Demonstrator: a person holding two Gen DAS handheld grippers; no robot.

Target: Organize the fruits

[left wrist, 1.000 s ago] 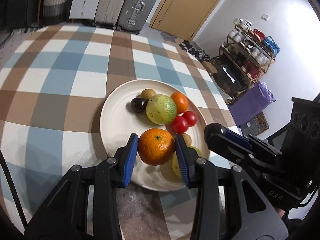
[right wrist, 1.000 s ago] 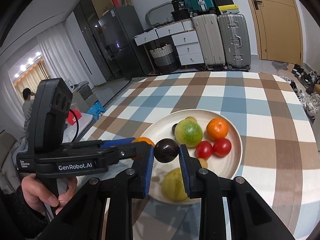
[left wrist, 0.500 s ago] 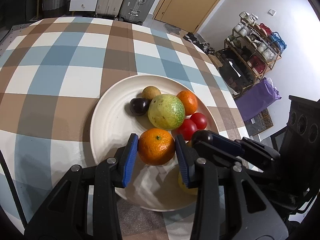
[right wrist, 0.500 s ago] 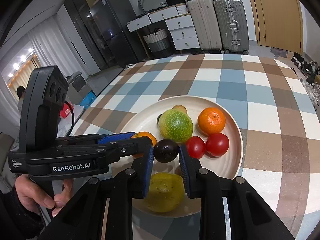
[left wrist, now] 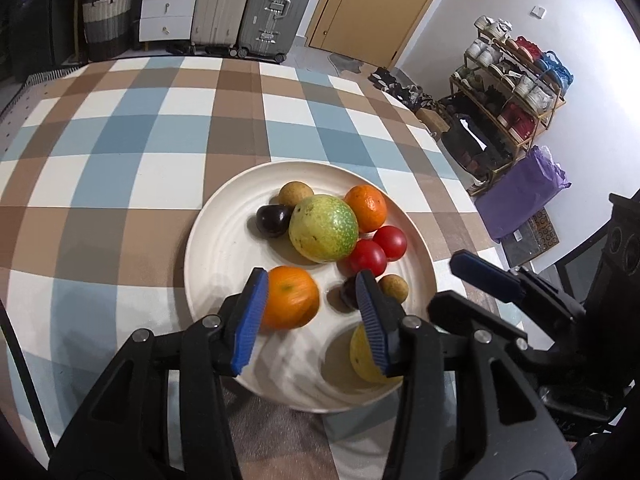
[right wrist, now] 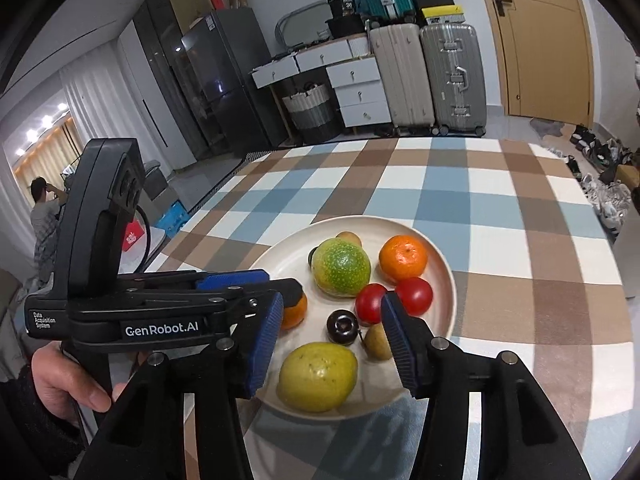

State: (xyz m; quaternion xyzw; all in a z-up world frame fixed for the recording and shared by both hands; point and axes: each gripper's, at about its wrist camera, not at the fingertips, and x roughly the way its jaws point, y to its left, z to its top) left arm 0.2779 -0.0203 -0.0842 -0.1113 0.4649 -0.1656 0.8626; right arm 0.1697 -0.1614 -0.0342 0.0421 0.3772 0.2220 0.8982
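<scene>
Both the left gripper (left wrist: 310, 312) and right gripper (right wrist: 332, 336) gape wide, holding nothing; the round orange mandarin (left wrist: 290, 297) and dark glossy plum (right wrist: 342, 327) sit near the cream ceramic plate's (left wrist: 208, 248) near rim. Next, likely withdraw both.

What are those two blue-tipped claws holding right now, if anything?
Nothing. The left gripper is open, with the orange lying loose on the plate. The right gripper is open too, and the dark plum sits free between its fingers.

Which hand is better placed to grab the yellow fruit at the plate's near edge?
Right. Its open tool faces the yellow fruit almost head-on, just ahead of its fingers. The left tool, also open, is lined up on the orange, with the yellow fruit off to its side.
</scene>
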